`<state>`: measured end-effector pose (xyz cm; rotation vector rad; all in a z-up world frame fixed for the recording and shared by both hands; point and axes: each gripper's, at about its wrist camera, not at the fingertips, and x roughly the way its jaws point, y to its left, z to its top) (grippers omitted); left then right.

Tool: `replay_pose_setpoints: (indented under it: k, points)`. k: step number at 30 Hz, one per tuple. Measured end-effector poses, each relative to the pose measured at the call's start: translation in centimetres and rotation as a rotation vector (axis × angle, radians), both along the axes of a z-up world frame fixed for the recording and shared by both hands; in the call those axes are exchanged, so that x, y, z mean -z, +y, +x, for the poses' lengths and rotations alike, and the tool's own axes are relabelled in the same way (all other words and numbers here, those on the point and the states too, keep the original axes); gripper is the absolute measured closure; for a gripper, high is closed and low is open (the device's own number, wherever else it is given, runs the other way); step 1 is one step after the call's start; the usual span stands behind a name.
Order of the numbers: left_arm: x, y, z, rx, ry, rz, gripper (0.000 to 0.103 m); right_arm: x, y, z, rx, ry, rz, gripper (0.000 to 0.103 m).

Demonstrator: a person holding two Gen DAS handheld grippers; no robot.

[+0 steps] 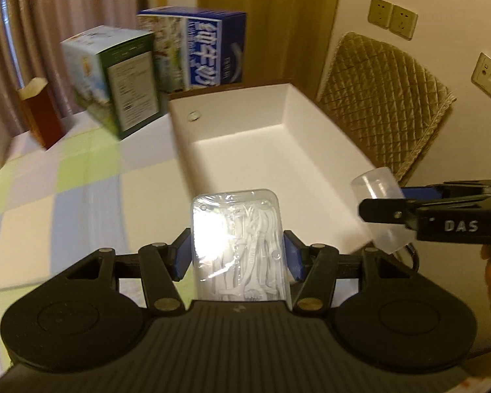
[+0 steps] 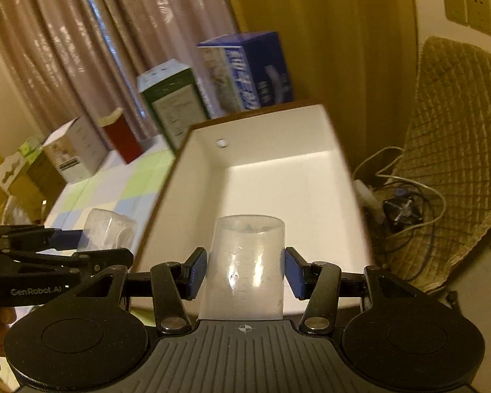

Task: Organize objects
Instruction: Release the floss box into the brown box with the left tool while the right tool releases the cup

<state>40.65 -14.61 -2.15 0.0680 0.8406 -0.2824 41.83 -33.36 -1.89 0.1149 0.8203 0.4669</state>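
Left gripper (image 1: 237,255) pinches the clear floss-pick case (image 1: 237,239); right gripper (image 2: 245,273) pinches the translucent cup (image 2: 245,268).

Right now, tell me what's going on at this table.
A person is tidying up with a handheld gripper in each hand. The left gripper is shut on a clear plastic case of white pieces, and the right gripper is shut on a translucent measuring cup. Both are held above the near end of an open white box, which looks empty. Several cartons stand behind it.
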Motion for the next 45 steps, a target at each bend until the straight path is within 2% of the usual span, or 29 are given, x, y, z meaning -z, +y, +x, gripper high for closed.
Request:
replay_pose_setpoints:
  k: [5, 10, 16, 23, 29, 36, 37, 38, 40, 42, 45]
  points:
    - [0.8, -3.1, 3.3, 0.012, 0.023, 0.001, 0.050, 1.4, -1.3, 2.7, 0.009, 0.030, -0.033, 0.055]
    - [3.1, -4.7, 6.1, 0.007, 0.087, 0.005, 0.050, 3.1, -1.4, 4.3, -0.030, 0.062, -0.068, 0.055]
    - [6.0, -5.9, 7.5, 0.008, 0.158, 0.042, 0.050, 5.0, -1.0, 5.6, -0.083, 0.093, -0.126, 0.055]
    - [8.5, -6.8, 8.7, 0.032, 0.211, 0.100, 0.050, 5.5, -0.2, 6.2, -0.172, 0.073, -0.214, 0.055]
    - [9.4, -7.1, 9.1, 0.045, 0.229, 0.136, 0.049, 6.0, 0.7, 6.5, -0.240, 0.056, -0.286, 0.055]
    - [8.5, -7.1, 9.2, 0.050, 0.210, 0.144, 0.047, 6.2, 0.8, 7.1, -0.256, 0.036, -0.307, 0.054]
    - [8.3, -7.1, 9.2, 0.047, 0.201, 0.152, 0.044, 6.2, 0.7, 7.2, -0.261, 0.031, -0.307, 0.054]
    - [8.1, -7.1, 9.1, 0.037, 0.185, 0.168, 0.036, 6.2, 0.6, 7.2, -0.263, 0.025, -0.305, 0.050]
    - [7.6, -6.9, 9.0, 0.038, 0.164, 0.174, 0.034, 5.9, 0.3, 7.1, -0.263, 0.006, -0.286, 0.041]
    - [7.1, -6.5, 8.8, 0.031, 0.160, 0.162, 0.033, 5.4, 0.1, 6.8, -0.265, -0.004, -0.265, 0.028]
    - [6.3, -6.1, 8.2, 0.028, 0.143, 0.159, 0.026, 4.7, -0.2, 6.3, -0.260, -0.011, -0.246, 0.024]
